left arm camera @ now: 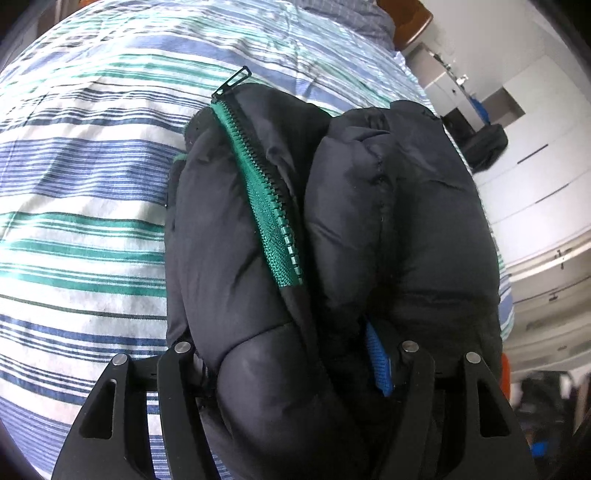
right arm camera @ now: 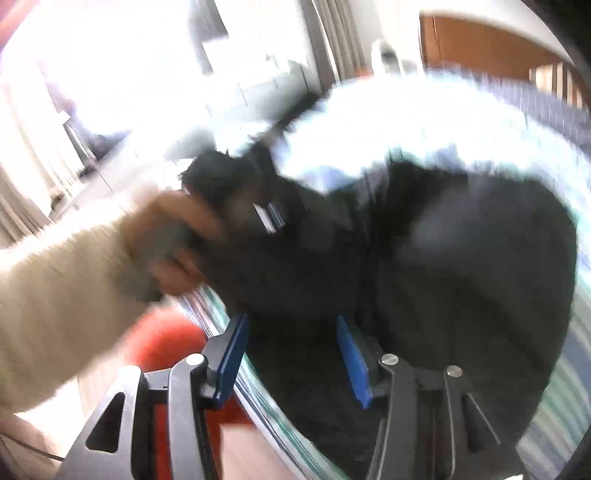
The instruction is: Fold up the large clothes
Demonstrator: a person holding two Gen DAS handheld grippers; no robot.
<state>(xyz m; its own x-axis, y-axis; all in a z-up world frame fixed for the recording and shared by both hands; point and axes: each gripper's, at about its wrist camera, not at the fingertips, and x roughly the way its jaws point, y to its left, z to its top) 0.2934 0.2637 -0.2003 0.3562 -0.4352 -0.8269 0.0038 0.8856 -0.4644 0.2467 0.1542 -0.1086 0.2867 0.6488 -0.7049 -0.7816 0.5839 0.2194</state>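
A black puffer jacket [left arm camera: 332, 221] with a green zipper [left arm camera: 266, 192] lies bunched into a thick roll on the striped bed. My left gripper [left arm camera: 293, 354] is shut on the near end of the roll. Padding bulges between its fingers and hides all but a strip of one blue pad [left arm camera: 380, 373]. The right wrist view is blurred. It shows the jacket [right arm camera: 461, 258] as a dark mound, and my right gripper [right arm camera: 291, 332] stands open at its near edge. Both blue pads [right arm camera: 231, 362] are bare, with dark fabric lying below the gap. A hand [right arm camera: 173, 254] in a cream sleeve holds the other gripper against the jacket's far side.
The blue, green and white striped bedding [left arm camera: 81, 184] spreads to the left and behind. A wooden headboard [left arm camera: 410, 18] stands at the far end. White cupboards [left arm camera: 535, 177] and a black bag [left arm camera: 484, 144] are off the bed's right side. A red object [right arm camera: 166, 343] sits below the bed edge.
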